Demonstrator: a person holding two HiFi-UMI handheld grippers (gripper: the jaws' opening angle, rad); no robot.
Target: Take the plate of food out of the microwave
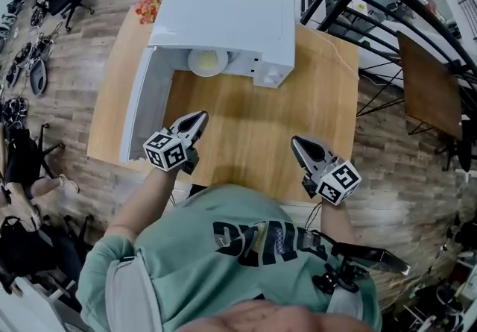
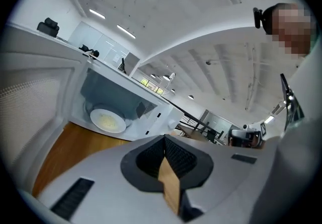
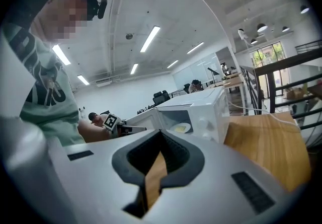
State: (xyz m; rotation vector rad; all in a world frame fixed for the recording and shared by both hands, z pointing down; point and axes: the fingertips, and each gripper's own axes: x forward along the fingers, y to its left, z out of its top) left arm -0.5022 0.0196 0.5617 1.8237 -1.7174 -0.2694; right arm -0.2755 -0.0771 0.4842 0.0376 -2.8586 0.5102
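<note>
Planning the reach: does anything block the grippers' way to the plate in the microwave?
Nothing visible: the door is open, and only bare table lies between the left gripper, the right gripper and the plate.

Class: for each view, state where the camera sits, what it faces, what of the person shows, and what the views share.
Head view: on the head, facing steeply down at table, microwave; shows shirt, left gripper, right gripper.
Left gripper view: on that gripper, facing into the microwave; shirt at right.
Right gripper view: on that gripper, facing the microwave; shirt, left arm.
Shared: all show the plate inside.
</note>
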